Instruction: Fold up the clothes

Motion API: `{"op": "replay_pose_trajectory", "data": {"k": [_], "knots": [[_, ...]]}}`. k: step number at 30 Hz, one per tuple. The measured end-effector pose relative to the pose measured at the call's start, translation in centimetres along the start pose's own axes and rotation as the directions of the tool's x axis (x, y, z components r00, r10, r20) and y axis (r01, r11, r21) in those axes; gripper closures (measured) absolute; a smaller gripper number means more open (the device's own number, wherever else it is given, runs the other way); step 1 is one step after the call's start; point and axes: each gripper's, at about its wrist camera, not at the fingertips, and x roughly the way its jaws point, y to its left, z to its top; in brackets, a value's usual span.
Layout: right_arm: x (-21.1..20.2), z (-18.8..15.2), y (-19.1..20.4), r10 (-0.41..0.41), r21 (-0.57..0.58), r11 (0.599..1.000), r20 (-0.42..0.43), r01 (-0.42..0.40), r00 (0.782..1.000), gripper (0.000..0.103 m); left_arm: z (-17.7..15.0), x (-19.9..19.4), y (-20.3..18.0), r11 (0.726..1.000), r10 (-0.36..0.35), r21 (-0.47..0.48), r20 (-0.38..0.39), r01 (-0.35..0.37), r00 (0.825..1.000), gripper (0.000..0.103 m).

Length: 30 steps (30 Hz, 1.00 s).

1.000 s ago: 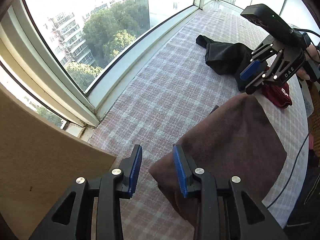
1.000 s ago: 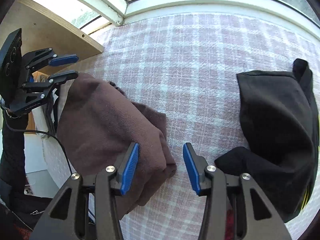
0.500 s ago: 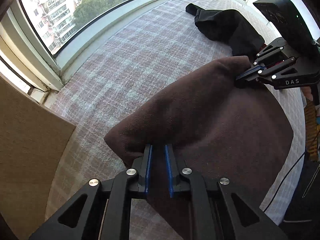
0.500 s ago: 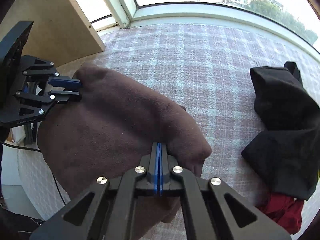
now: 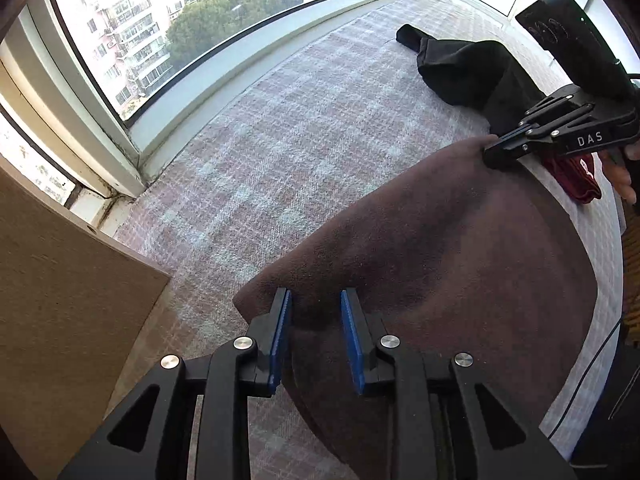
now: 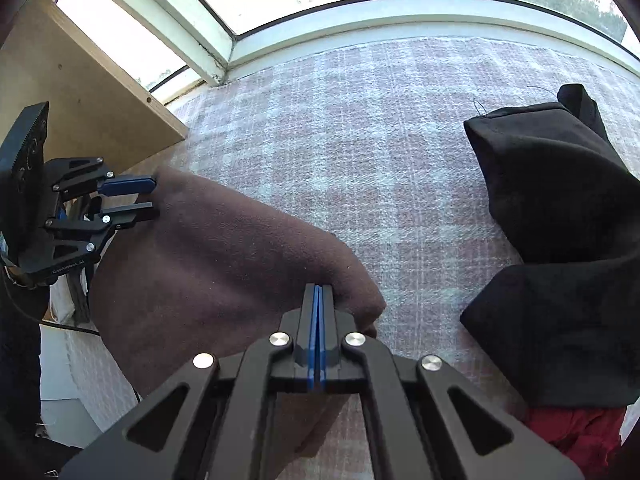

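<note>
Facing wrist-view only: red garment (image 6: 576,432) underneath.

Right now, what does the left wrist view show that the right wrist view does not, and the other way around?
Only the left wrist view shows the left gripper head on: its jaws are opening, with the brown cloth between them. It also shows a person's hand behind the right gripper.

Only the right wrist view shows the right gripper's pads pressed together on the brown cloth's edge.

Both show the black garment, the red cloth, the plaid cover, the wooden board and the window.
</note>
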Motion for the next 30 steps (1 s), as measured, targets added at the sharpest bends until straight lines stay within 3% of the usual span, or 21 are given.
{"op": "replay_pose_trajectory", "data": {"k": [2, 3, 5, 9, 12, 16, 22, 25, 27, 30], "knots": [[-0.9, 0.5, -1.7, 0.071, 0.092, 0.993, 0.041, -0.075, 0.997, 0.103, -0.3, -1.0, 0.2, 1.0, 0.003, -0.003, 0.024, -0.003, 1.0, 0.078], [-2.1, 0.0, -2.1, 0.076, 0.107, 0.991, 0.076, -0.084, 0.994, 0.098, -0.6, -1.9, 0.2, 1.0, 0.009, 0.002, 0.036, -0.009, 0.999, 0.078], [-4.2, -1.0, -3.0, 0.082, 0.136, 0.986, 0.129, -0.1, 0.988, 0.098, -1.3, -3.4, 0.0, 1.0, 0.001, 0.009, 0.054, -0.002, 0.999, 0.079], [-3.1, -3.1, -3.9, 0.103, 0.158, 0.982, 0.039, -0.108, 0.994, 0.098, -2.5, -4.7, -1.2, 0.998, -0.066, 0.025, 0.061, 0.065, 0.996, 0.078], [-0.7, -3.9, -3.3, 0.204, 0.159, 0.967, -0.019, -0.198, 0.979, 0.099, -3.2, -3.4, -3.0, 0.995, -0.051, 0.087, 0.005, 0.05, 0.999, 0.078], [-0.7, -2.7, -1.9, 0.254, 0.134, 0.957, 0.037, -0.257, 0.967, 0.099, -3.2, -2.6, -3.0, 0.995, -0.052, 0.084, -0.018, 0.053, 0.998, 0.077], [-0.2, -1.2, -4.9, 0.063, 0.182, 0.981, 0.054, -0.072, 0.997, 0.099, -3.2, -2.4, -2.9, 0.995, -0.057, 0.079, -0.011, 0.058, 0.998, 0.077], [-1.5, -1.8, -5.6, 0.07, 0.212, 0.973, 0.094, -0.088, 0.993, 0.099, -3.4, -3.0, -2.7, 0.996, -0.062, 0.071, 0.004, 0.061, 0.998, 0.077], [-3.2, -2.4, -3.9, 0.079, 0.155, 0.983, 0.122, -0.097, 0.989, 0.099, -3.6, -3.3, -2.5, 0.995, -0.068, 0.067, 0.012, 0.067, 0.998, 0.077], [-3.2, -3.0, -2.1, 0.01, 0.073, 0.997, 0.067, -0.015, 0.998, 0.099, -3.8, -3.3, -2.2, 0.995, -0.079, 0.055, 0.009, 0.079, 0.997, 0.077]]}}
